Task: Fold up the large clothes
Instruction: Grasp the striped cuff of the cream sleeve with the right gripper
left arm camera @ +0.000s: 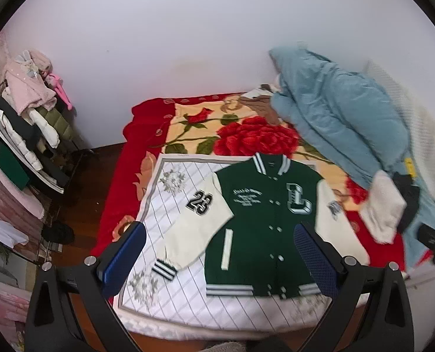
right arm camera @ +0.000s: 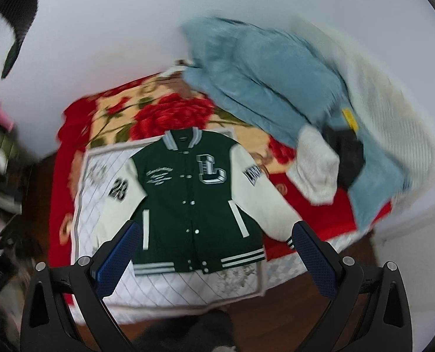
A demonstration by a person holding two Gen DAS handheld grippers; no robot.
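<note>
Blur smears the jacket [right arm camera: 188, 193] lettering, its right cuff hidden behind right tongs [right arm camera: 214, 255]; both tongs [left arm camera: 217, 258] gape apart.

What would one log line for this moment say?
jacket flat, unfolded on white quilt | left gripper open | right gripper open

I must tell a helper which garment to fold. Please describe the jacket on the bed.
On the rose-patterned blanket lies a white quilted mat. The jacket is spread flat on it, front up. Unlike the blue bedding beside it, it is dark green with cream sleeves.
</note>
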